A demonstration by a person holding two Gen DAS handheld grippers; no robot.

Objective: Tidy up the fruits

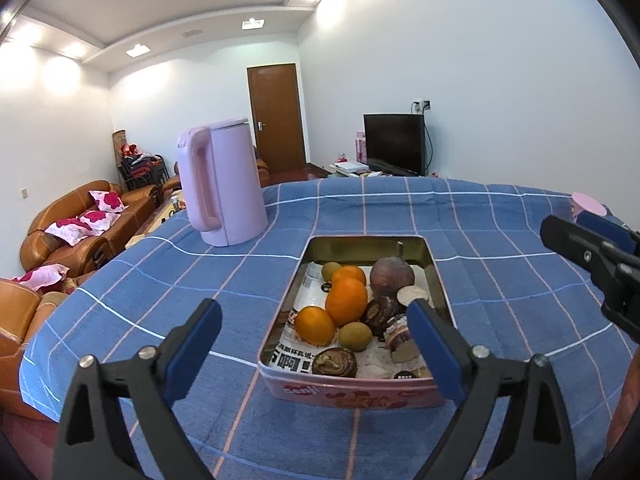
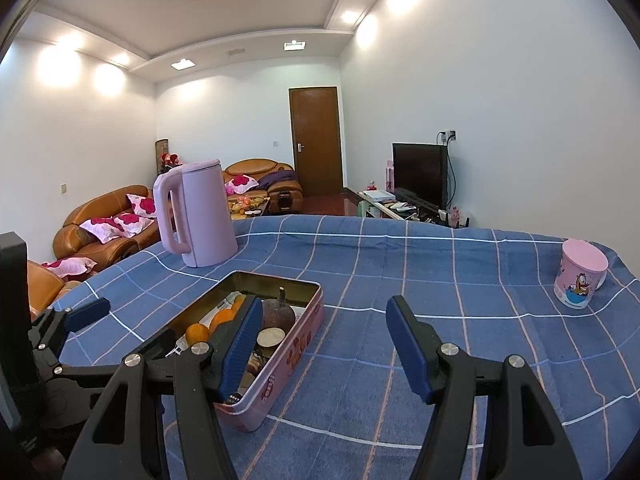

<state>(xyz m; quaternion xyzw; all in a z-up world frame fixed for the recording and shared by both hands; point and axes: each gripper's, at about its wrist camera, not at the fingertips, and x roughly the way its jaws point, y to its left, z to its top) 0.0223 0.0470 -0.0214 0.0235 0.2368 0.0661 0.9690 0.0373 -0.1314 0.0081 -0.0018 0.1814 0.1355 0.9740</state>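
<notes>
All fruit seen (image 1: 346,300) already sat in the tin (image 1: 437,264) mid-table, none loose on the cloth (image 1: 460,216); left gripper (image 1: 314,344) and right gripper (image 2: 322,344) were both released and empty, so sorting looked about done.

My left gripper (image 1: 314,354) is showing black plastic arms with round silver screws, and its two fingers (image 1: 194,350) are wearing dark blue ribbed pads. My right gripper (image 2: 326,346) is looking the same: black angular frame, silver screws, blue ribbed pads (image 2: 408,346).
</notes>
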